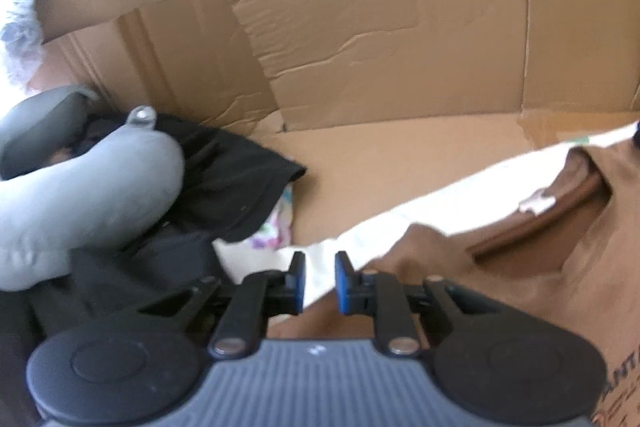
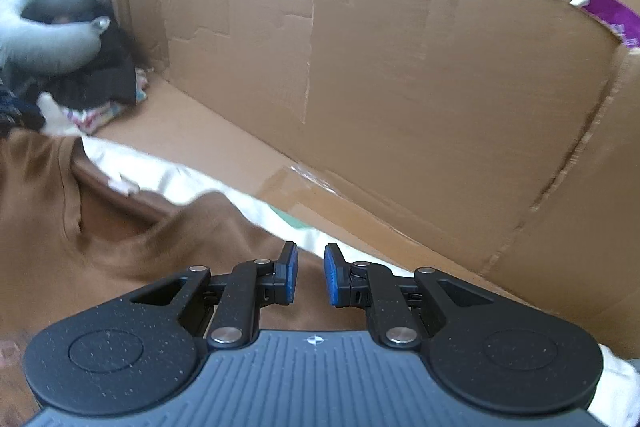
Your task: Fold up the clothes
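While the brown T-shirt [image 2: 132, 251] lies spread and rumpled on a white sheet [image 1: 360, 243] beside the cardboard wall [image 2: 400, 67], neckline open and no fold visible, folding looks barely begun. Left hand-held gripper [image 1: 320, 279] and right hand-held gripper [image 2: 311, 273] hover over it, each slightly parted, holding nothing. Only the left view shows printed lettering; both show the grey neck pillow [image 1: 100, 183] on dark clothes [image 1: 228, 179].

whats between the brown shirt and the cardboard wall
A strip of white sheet, then the bare cardboard floor, run between the brown shirt and the cardboard wall. The right wrist view shows it best.
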{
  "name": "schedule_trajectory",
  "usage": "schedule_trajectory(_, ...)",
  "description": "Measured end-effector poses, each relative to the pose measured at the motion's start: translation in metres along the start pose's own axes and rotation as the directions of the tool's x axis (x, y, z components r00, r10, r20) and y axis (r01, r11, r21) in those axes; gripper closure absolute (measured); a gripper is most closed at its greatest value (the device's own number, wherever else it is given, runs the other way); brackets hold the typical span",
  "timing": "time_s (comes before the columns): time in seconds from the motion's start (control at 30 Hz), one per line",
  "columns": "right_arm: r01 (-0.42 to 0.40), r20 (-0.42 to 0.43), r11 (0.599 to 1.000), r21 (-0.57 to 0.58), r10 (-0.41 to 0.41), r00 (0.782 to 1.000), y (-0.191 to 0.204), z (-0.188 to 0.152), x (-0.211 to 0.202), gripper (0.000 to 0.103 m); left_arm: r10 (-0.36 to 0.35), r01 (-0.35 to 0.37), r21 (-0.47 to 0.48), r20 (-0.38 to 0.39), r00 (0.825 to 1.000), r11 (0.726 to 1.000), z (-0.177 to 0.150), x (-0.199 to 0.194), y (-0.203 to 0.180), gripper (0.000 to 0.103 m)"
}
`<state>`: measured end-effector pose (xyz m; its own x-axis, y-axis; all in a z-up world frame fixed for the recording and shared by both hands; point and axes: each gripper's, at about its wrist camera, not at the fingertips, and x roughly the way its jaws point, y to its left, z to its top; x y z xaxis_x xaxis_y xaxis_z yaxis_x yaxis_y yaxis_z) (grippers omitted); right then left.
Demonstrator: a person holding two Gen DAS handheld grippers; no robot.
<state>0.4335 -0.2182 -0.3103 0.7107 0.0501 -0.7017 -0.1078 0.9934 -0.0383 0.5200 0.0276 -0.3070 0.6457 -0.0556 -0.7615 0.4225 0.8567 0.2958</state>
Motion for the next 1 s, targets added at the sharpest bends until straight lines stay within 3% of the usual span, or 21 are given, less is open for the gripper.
schedule_trajectory(0.3, -0.119, 0.015, 0.991, 0.061, 0.119, 0.993, -0.003, 0.026, 0.027, 0.083, -0.118, 0.118, 0.013, -0.017, 0.993, 0.993, 0.012, 0.021, 0.007, 0.085)
schedule_trajectory(0.53, -0.189, -0.009, 0.982, -0.011, 0.189, 0.982, -0.003, 0.023, 0.04, 0.079, -0.253, 0.254, 0.017, -0.046, 0.966, 0.967, 0.013, 0.035, 0.008, 0.084)
schedule_trajectory(0.77, -0.237, -0.03, 0.967, -0.092, 0.235, 0.972, 0.0, 0.015, 0.041, 0.078, -0.303, 0.308, 0.065, -0.073, 0.95, 0.949, 0.005, 0.042, 0.008, 0.083)
schedule_trajectory(0.83, -0.252, -0.028, 0.963, -0.099, 0.25, 0.968, -0.001, 0.015, 0.041, 0.077, -0.334, 0.338, 0.064, -0.062, 0.941, 0.939, 0.005, 0.036, 0.013, 0.081)
schedule_trajectory(0.9, -0.281, -0.029, 0.955, -0.093, 0.279, 0.96, -0.003, 0.019, 0.041, 0.067, -0.375, 0.379, 0.073, -0.06, 0.925, 0.923, 0.006, 0.033, 0.016, 0.078)
schedule_trajectory(1.0, -0.349, -0.064, 0.932, -0.1, 0.344, 0.937, -0.001, 0.021, 0.045, 0.062, -0.423, 0.43, 0.085, -0.089, 0.902, 0.899, 0.006, 0.035, 0.013, 0.077)
